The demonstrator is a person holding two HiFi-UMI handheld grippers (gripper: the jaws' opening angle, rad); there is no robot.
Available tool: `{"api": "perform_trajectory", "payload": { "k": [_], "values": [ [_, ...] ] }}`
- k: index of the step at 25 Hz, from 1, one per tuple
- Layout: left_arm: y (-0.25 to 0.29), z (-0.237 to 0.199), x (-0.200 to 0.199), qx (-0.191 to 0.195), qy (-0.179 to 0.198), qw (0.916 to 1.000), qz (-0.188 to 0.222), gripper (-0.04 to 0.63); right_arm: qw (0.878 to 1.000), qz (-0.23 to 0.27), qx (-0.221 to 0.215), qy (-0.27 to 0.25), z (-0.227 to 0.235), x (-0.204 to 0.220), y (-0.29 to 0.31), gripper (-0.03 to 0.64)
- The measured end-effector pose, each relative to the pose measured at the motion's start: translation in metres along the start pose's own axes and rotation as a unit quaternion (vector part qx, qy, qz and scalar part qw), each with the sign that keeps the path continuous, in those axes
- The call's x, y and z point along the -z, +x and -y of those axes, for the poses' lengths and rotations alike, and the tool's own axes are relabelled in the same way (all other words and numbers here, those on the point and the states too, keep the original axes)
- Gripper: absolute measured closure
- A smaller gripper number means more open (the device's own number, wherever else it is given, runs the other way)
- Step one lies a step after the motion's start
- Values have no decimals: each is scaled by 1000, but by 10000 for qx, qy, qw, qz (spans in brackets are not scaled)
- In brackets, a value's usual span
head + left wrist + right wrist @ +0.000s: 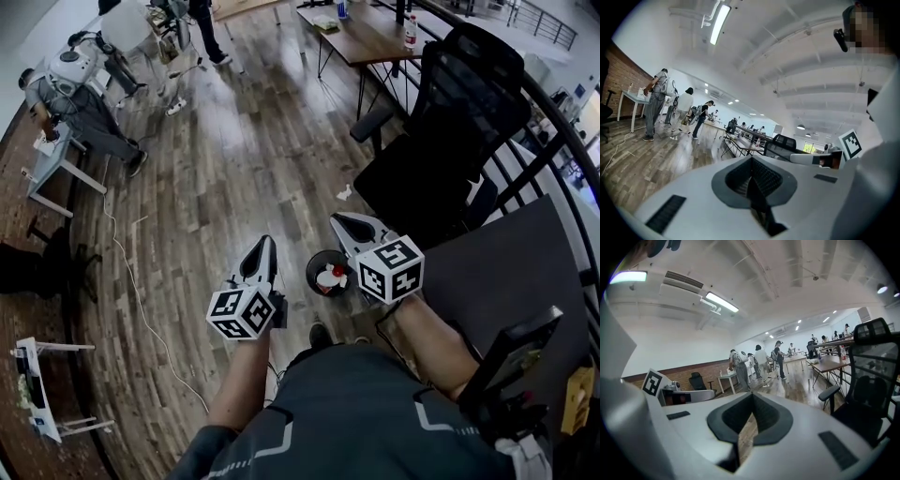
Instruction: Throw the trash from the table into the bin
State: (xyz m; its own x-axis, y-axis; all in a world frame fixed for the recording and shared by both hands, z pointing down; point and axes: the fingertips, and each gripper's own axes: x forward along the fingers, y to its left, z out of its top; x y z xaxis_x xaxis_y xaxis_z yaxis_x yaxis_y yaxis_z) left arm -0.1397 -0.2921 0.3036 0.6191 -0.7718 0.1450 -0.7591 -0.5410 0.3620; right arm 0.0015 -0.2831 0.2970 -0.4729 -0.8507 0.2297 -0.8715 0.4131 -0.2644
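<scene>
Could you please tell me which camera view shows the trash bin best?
The head view: the black bin stands on the wood floor, seen from above, with white and red trash inside. The left gripper view and right gripper view look across the room; neither shows it.

Bin (315,263): right edge hidden behind my right tool (339,219). White-and-red stuff (330,277) inside is too small to ID. Pale scrap (345,192) on floor (234,159) by chair (450,122): can't tell what it is. Dark bench (506,272) is cut off at head view's right edge, near end under my arm (441,342). People (656,103) in bkgd of both tool views too small for detail.
</scene>
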Motion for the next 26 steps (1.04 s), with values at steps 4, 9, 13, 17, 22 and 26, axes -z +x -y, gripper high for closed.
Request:
{"api": "perform_trajectory", "payload": {
  "k": [4, 9, 13, 17, 22, 26],
  "values": [
    [-5, 0, -7, 36, 71, 10000, 52, 586, 10000, 27, 8, -55, -5, -3, -1, 607],
    [-5, 1, -10, 69, 93, 9999, 71, 586, 10000, 73, -4, -52, -5, -5, -1, 607],
    [-4, 5, -13, 130, 125, 9998, 97, 586, 9999, 92, 26, -76, -5, -7, -3, 607],
    [-1, 9, -14, 175, 184, 9996, 98, 586, 9999, 97, 39, -100, -4, -8, -5, 607],
    [-2, 11, -14, 212, 197, 9995, 93, 586, 9998, 130, 84, -91, -5, -9, -10, 607],
    [-3, 15, -12, 210, 200, 9995, 77, 586, 9998, 142, 103, -89, -3, -9, -14, 607]
  ]
}}
